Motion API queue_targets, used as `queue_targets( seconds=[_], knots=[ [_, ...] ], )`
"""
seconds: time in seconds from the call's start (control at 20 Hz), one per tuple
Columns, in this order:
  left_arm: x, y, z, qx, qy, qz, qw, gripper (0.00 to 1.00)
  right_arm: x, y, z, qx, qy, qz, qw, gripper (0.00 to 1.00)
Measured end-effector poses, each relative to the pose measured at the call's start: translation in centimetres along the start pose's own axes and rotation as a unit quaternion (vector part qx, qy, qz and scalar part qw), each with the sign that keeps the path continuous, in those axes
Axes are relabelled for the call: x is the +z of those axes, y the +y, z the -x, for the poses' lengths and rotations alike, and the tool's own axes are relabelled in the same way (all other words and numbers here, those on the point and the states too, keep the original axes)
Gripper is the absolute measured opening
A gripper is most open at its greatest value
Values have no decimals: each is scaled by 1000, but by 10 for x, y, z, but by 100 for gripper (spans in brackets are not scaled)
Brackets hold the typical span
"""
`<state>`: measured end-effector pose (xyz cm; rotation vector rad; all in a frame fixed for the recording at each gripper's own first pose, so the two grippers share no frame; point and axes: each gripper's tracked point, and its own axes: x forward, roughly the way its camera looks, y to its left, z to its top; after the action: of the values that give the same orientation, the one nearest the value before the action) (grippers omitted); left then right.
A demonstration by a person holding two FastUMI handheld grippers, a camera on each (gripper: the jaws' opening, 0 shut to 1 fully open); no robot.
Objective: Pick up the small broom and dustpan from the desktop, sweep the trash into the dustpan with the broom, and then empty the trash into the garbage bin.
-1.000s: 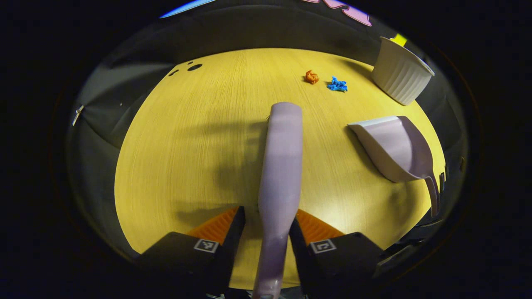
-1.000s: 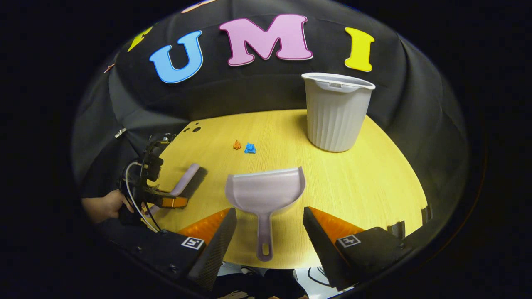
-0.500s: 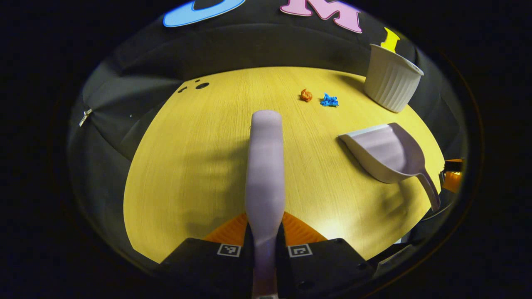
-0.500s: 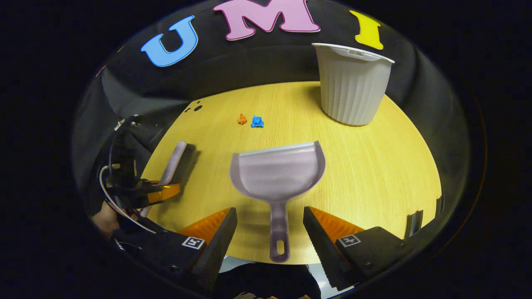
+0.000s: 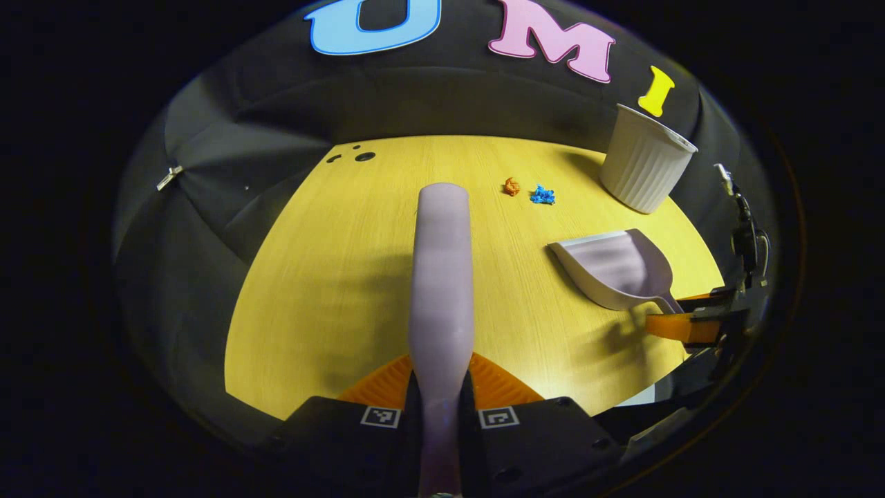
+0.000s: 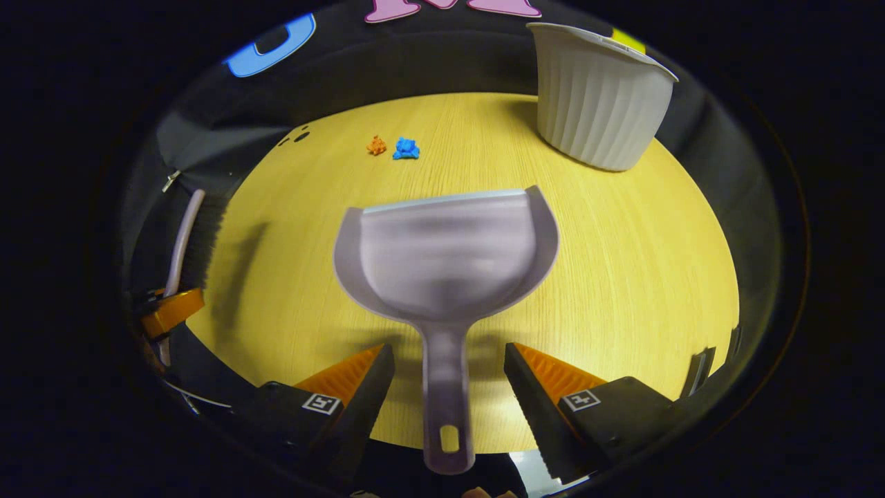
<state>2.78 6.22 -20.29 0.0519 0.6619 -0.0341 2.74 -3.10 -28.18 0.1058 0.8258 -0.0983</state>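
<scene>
The left gripper is closed tight on the broom, which sticks out over the yellow table. The right gripper is wide open, one finger on each side of the dustpan handle, not touching it. The dustpan seems to lie flat on the table.

Far back sit an orange scrap and a blue scrap, close together. The white bin stands at the right. No words to read on any of them.

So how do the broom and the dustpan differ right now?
The broom is clamped between the left gripper's fingers; the dustpan lies on the table, its handle between the right gripper's open fingers, ungripped. The broom is long and narrow, the dustpan a wide scoop. Both are pale lilac.
</scene>
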Motion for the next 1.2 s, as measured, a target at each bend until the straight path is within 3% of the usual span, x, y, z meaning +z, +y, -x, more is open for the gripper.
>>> queue_targets(
  seconds=[0.2, 0.3, 0.35, 0.45, 0.5, 0.6, 0.65, 0.75, 0.8, 0.85, 0.9, 1.1, 1.2],
  knots=[
    [-17, 3, 13, 16, 14, 10, 1000, 30, 5, 4, -15, -2, 14, 9, 1000, 99],
    [-24, 6, 18, 28, 21, 16, 999, 27, 4, 8, -25, 3, 26, 24, 999, 100],
    [-25, 8, 20, 33, 23, 19, 999, 30, 0, 5, -26, -7, 36, 35, 999, 99],
    [-26, 9, 26, 42, 24, 28, 998, 27, 7, 1, -32, -18, 22, 40, 999, 94],
    [-26, 9, 27, 47, 24, 35, 998, 30, 8, -2, -32, -29, 26, 38, 999, 89],
    [-28, 9, 31, 54, 25, 48, 997, 27, 7, -4, -29, -33, 35, 44, 998, 77],
    [-29, 8, 32, 58, 27, 52, 997, 27, 8, -6, -28, -28, 40, 52, 997, 76],
    [-33, 6, 31, 69, 33, 52, 996, 30, 7, -11, -28, -13, 55, 79, 995, 56],
    [-36, 6, 30, 78, 38, 50, 995, 31, 6, -10, -30, 1, 62, 84, 995, 31],
    [-37, 5, 30, 85, 41, 54, 994, 27, 7, -9, -30, 16, 67, 89, 994, 39],
    [-38, -2, 26, 85, 44, 67, 993, 31, 7, -9, -29, 34, 73, 88, 993, 39],
    [-25, -19, 12, 83, 45, 99, 991, 27, 8, -8, -26, 97, 74, 92, 988, 36],
    [-7, -24, -3, 72, 37, 99, 992, 27, 11, -20, -27, 96, 59, 125, 986, 36]
  ],
)
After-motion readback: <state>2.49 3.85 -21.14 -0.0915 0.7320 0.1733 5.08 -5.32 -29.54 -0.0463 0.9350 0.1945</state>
